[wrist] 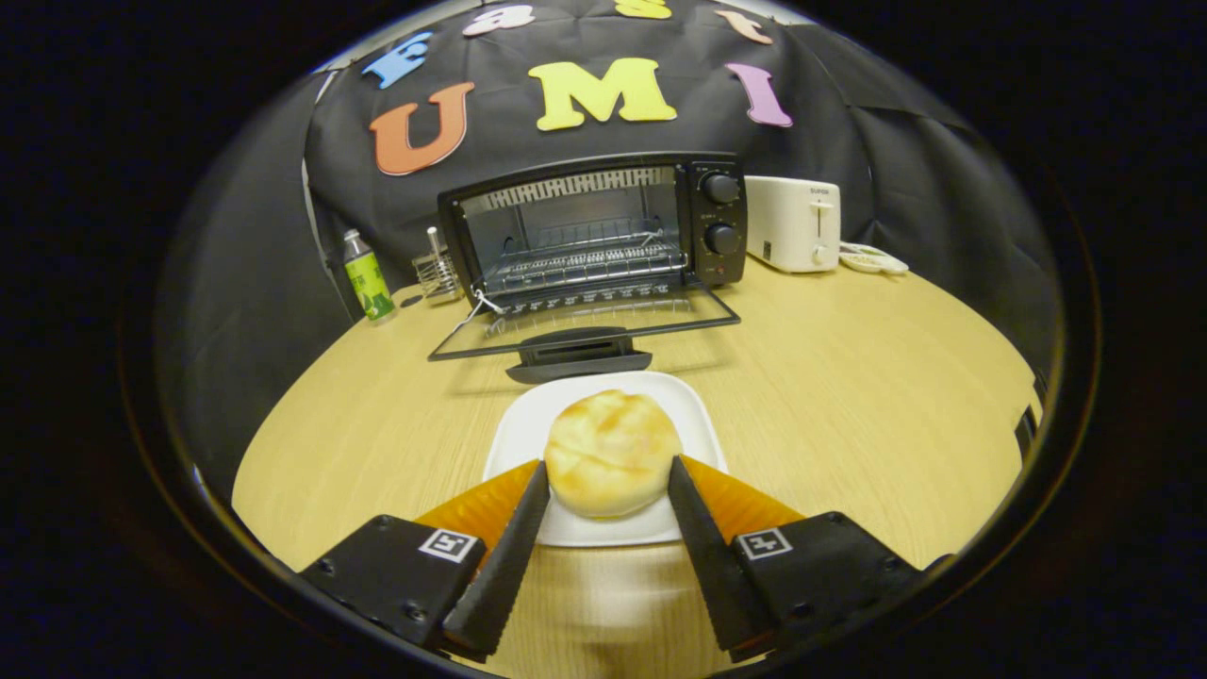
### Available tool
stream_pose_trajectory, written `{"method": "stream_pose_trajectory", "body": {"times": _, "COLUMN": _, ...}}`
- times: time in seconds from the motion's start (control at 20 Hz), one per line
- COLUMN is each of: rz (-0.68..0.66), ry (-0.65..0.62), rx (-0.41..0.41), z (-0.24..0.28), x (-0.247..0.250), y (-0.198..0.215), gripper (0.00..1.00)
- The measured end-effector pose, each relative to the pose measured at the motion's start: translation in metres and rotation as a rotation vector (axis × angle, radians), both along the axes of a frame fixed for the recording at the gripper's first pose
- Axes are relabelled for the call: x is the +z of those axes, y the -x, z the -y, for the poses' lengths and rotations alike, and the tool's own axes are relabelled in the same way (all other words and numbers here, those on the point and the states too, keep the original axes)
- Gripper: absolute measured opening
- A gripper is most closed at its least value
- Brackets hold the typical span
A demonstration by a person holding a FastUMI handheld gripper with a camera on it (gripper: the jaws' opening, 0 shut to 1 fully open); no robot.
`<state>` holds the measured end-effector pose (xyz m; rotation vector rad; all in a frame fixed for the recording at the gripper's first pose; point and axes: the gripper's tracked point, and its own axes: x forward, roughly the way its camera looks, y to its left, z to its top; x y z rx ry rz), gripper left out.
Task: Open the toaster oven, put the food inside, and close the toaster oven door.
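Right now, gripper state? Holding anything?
Gripper: fingers on both sides of the bun on the plate; grip or gap cannot be told.

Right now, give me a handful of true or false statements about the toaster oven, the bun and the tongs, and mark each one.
1. The black toaster oven has its glass door folded down open. True.
2. The round golden bun already lies on the oven's wire rack. False: it sits on the white square plate on the wooden table.
3. The tongs have a finger on each side of the bun. True.
4. A white pop-up toaster stands beside the oven's knobs. True.
5. A green-labelled bottle stands on top of the oven. False: it stands on the table beside it.
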<state>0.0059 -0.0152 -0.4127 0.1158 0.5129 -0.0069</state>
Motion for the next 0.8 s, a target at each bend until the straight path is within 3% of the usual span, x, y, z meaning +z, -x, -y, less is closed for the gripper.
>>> {"method": "stream_pose_trajectory", "body": {"times": 0.15, "rz": 0.014, "ry": -0.014, "rx": 0.0, "z": 0.001, "x": 0.003, "y": 0.0, "gripper": 0.75}}
{"method": "stream_pose_trajectory", "body": {"times": 0.35, "rz": 0.057, "ry": -0.051, "rx": 0.001, "z": -0.001, "x": 0.017, "y": 0.004, "gripper": 0.7}}
{"method": "stream_pose_trajectory", "body": {"times": 0.8, "rz": 0.16, "ry": -0.178, "rx": 0.025, "z": -0.019, "x": 0.072, "y": -0.003, "gripper": 0.69}}
